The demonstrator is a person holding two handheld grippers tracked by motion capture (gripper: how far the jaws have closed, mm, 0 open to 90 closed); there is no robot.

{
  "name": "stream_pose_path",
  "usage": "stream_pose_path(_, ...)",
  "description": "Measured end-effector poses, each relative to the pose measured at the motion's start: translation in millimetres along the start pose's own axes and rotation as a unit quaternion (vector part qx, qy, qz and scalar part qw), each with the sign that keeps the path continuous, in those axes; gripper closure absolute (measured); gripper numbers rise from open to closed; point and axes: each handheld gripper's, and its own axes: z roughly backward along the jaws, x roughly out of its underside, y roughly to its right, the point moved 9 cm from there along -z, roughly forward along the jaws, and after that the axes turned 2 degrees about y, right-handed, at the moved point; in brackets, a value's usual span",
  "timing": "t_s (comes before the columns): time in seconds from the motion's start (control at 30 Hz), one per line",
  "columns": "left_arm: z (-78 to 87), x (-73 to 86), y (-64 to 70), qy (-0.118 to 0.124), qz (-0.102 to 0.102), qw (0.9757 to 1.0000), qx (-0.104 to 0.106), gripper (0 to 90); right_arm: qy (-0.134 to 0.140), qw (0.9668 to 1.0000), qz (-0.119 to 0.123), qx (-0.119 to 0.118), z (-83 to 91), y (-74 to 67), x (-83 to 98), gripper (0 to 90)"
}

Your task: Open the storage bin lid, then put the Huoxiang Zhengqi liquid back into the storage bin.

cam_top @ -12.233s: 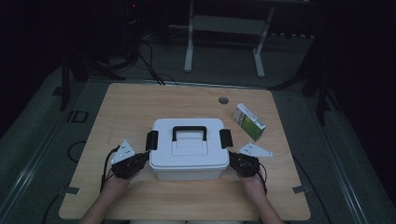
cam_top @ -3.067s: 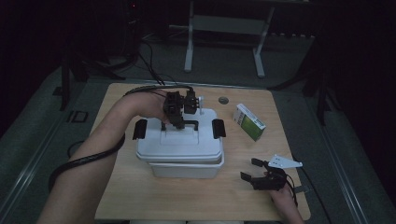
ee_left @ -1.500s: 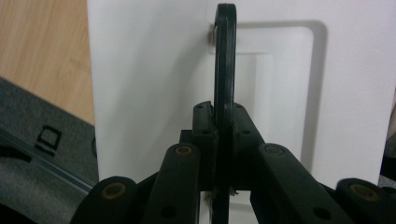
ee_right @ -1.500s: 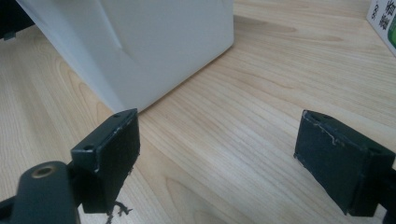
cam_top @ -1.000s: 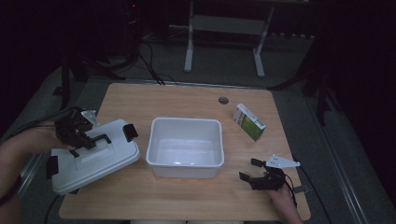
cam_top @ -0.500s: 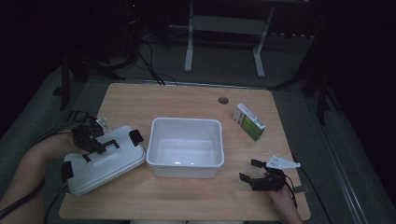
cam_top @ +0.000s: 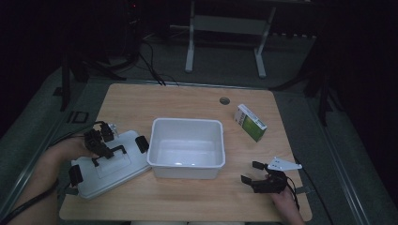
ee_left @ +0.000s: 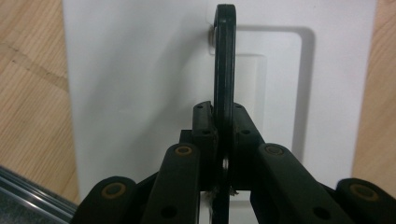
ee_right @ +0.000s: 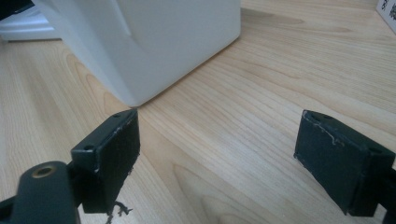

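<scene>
Your left gripper [cam_top: 104, 149] clamps the black handle [ee_left: 224, 70] of the white plastic lid [cam_top: 105, 164], which lies at the wooden table's [cam_top: 197, 206] left edge, touching the open white plastic tub [cam_top: 187, 147]. Your right gripper [cam_top: 253, 172] rests wide open nearby.

No legible text; print on green-white box [cam_top: 250, 123] too small.
</scene>
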Motion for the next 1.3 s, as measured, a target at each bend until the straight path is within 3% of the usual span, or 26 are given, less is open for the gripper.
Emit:
stream_pose_path(0.1,-2.2,-3.0,0.3,0.008,0.005,0.9999,0.008,83.5,0.005,1.0,-0.003,-0.001,1.0,0.7,-1.4,13.9)
stream_pose_path(0.23,-1.7,-3.3,0.1,0.0,0.005,0.9999,0.012,83.1,0.004,1.0,-0.007,-0.001,2.0,1.2,-1.9,13.9)
stream_pose_path(0.33,0.2,-4.4,-2.7,0.003,0.005,1.0,0.0,71.0,0.004,0.9999,-0.012,-0.005,2.4,1.0,-2.0,13.8)
stream_pose_path(0.4,2.7,-5.1,-5.1,0.008,0.014,0.9999,-0.003,60.7,-0.016,0.9997,-0.019,-0.007,3.9,0.1,-1.3,13.9)
stream_pose_path(0.43,3.2,-3.3,-8.8,-0.004,0.022,0.9996,-0.018,54.3,-0.028,0.9994,-0.019,-0.006,4.5,-0.7,-0.5,13.3)
stream_pose_path(0.5,3.8,-1.0,-11.9,-0.011,0.025,0.9993,-0.027,52.9,-0.037,0.9993,0.003,-0.006,6.5,-2.5,-0.8,11.5)
stream_pose_path(0.57,4.9,-1.1,-14.3,-0.007,0.036,0.9988,-0.031,42.9,-0.027,0.9994,-0.012,-0.014,8.8,-3.1,-4.6,11.5)
stream_pose_path(0.6,6.0,-1.6,-14.7,-0.003,0.037,0.9988,-0.033,42.5,-0.024,0.9995,-0.018,-0.013,10.4,-1.9,-6.2,11.5)
stream_pose_path(0.67,7.5,-2.4,-14.7,0.001,0.044,0.9985,-0.032,34.6,-0.025,0.9996,-0.014,-0.002,13.5,0.6,-7.7,11.9)
stream_pose_path(0.7,8.4,-3.0,-15.4,0.004,0.045,0.9983,-0.037,34.5,-0.028,0.9995,-0.014,0.003,15.2,1.7,-8.2,17.5)
stream_pose_path(0.73,8.4,-3.0,-15.4,0.004,0.045,0.9983,-0.037,31.5,-0.028,0.9995,-0.014,0.003,15.2,1.7,-8.2,17.5)
stream_pose_path(0.77,10.2,-3.8,-14.9,0.01,0.048,0.9983,-0.031,27.1,-0.045,0.9987,-0.017,-0.016,18.9,1.4,-7.7,21.7)
stream_pose_path(0.87,11.2,-3.4,-15.6,0.009,0.049,0.9981,-0.037,27.1,-0.039,0.9992,-0.01,-0.002,22.4,4.2,-10.3,25.2)
stream_pose_path(0.9,11.4,-3.0,-14.8,0.007,0.047,0.9981,-0.038,27.1,-0.044,0.9989,-0.018,0.001,25.2,7.8,-11.8,25.1)
stream_pose_path(1.2,14.1,-2.0,-14.1,0.012,0.053,0.998,-0.033,27.1,-0.046,0.9984,-0.022,0.025,34.7,23.7,-20.6,29.3)
stream_pose_path(1.23,15.2,-1.0,-14.0,0.013,0.056,0.9979,-0.031,27.1,-0.049,0.9976,-0.018,0.045,38.8,35.2,-30.9,27.4)
stream_pose_path(1.3,15.1,-0.4,-13.6,0.011,0.055,0.998,-0.03,27.1,-0.049,0.9973,-0.016,0.052,39.8,39.5,-34.8,27.3)
